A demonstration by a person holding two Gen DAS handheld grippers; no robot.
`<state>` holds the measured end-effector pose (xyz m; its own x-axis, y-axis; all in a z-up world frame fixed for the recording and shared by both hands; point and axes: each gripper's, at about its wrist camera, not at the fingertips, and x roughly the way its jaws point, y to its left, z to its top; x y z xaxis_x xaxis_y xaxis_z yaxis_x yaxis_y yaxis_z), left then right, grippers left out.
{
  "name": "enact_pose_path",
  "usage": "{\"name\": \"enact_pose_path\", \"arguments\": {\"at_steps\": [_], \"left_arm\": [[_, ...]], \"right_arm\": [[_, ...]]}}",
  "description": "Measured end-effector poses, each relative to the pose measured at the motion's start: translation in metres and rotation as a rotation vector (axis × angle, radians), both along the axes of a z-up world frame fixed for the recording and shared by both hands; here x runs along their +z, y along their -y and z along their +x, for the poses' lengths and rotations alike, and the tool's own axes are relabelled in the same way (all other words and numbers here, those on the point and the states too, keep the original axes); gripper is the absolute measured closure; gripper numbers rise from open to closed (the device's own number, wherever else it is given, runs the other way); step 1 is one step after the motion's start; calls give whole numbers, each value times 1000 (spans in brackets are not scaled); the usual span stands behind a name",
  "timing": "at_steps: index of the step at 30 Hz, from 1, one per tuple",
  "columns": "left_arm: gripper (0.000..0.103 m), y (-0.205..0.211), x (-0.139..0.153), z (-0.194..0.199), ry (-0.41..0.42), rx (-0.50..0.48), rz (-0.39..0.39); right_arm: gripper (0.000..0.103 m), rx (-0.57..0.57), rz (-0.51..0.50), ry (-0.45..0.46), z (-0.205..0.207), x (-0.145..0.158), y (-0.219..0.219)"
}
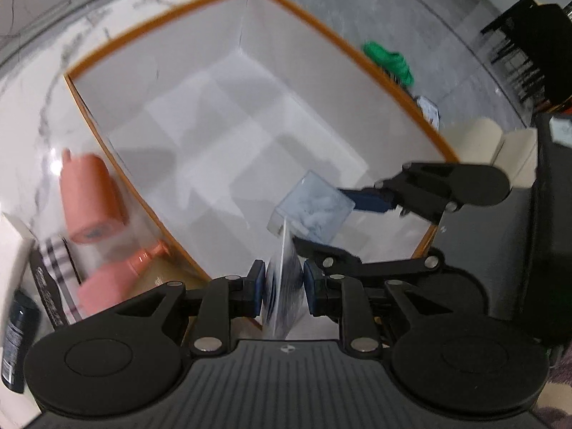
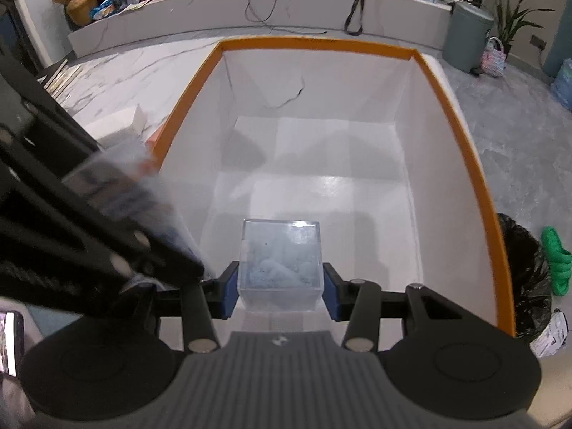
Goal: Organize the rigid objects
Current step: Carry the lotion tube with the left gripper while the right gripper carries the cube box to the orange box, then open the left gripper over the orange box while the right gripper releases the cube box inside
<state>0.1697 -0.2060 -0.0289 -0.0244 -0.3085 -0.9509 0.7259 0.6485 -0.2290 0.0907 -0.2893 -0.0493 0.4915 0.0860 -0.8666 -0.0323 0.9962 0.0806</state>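
A large white box with an orange rim (image 1: 161, 25) (image 2: 314, 41) lies open below both grippers. My right gripper (image 2: 280, 295) is shut on a clear plastic cube (image 2: 280, 257) with pale blue and white filling, held over the box's near end. The left wrist view shows that cube (image 1: 311, 207) in the right gripper (image 1: 343, 221) above the box floor. My left gripper (image 1: 284, 286) is shut on a thin flat packet (image 1: 282, 307) with blue and white print, held edge-on over the near rim. The right wrist view shows the left gripper as a blurred black arm (image 2: 89, 214) at the left.
Two pink bottles (image 1: 93, 200) (image 1: 114, 279), a plaid item (image 1: 59, 261) and a dark can (image 1: 18, 339) lie on the marble surface left of the box. A green slipper (image 2: 556, 261) and a black bin bag (image 2: 525, 268) sit on the floor to the right.
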Motion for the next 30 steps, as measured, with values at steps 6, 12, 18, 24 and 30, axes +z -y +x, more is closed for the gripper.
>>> {"name": "enact_pose_path", "arguments": {"at_steps": [6,12,18,24,30], "left_arm": [[77,2,-4,2,-9,-21,11],[72,-1,0,0,-15,7,-19],[64,-12,11,1,-15,44,-67],[63,-23,17,7,-5,129,-114],[63,-21,28,4,59,147,-103]], "right_arm": [[56,29,10,-43,-1,-12,-5],[56,18,8,-53,-3,-12,-3],[56,11,16,-62,-4,-13,-2],[56,4,44,-73,0,-16,-2],[56,-7,99,-123,0,-17,-4]]}}
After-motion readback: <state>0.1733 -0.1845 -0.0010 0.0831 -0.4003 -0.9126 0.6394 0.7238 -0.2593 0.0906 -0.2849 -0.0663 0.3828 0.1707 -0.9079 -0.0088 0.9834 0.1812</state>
